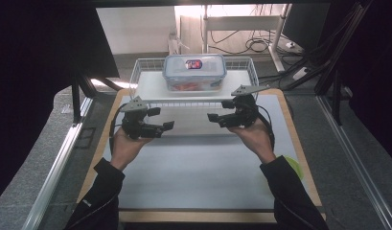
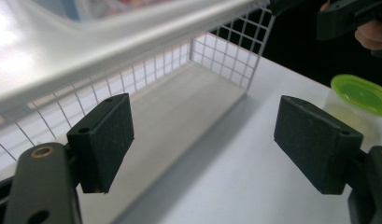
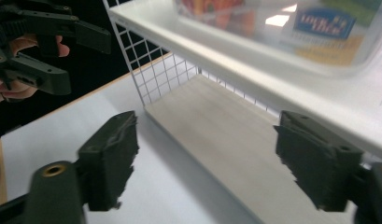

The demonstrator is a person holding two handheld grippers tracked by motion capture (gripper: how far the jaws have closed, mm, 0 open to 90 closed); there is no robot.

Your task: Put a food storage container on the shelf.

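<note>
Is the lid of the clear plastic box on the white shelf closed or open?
Closed. In the high view the blue-rimmed lid lies flat on the clear plastic box, which stands upright on the white shelf. Whether its latches are snapped cannot be told.

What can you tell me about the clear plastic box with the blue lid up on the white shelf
The plastic box is a clear, rounded-rectangle food container with a blue-rimmed snap lid bearing a small red and dark label. Orange-red contents and a printed blue label show blurrily through its walls. It sits upright, lid closed, on the white shelf inside the wire basket at the table's far edge. Only the shelf touches it; both grippers stand apart from it.
</note>
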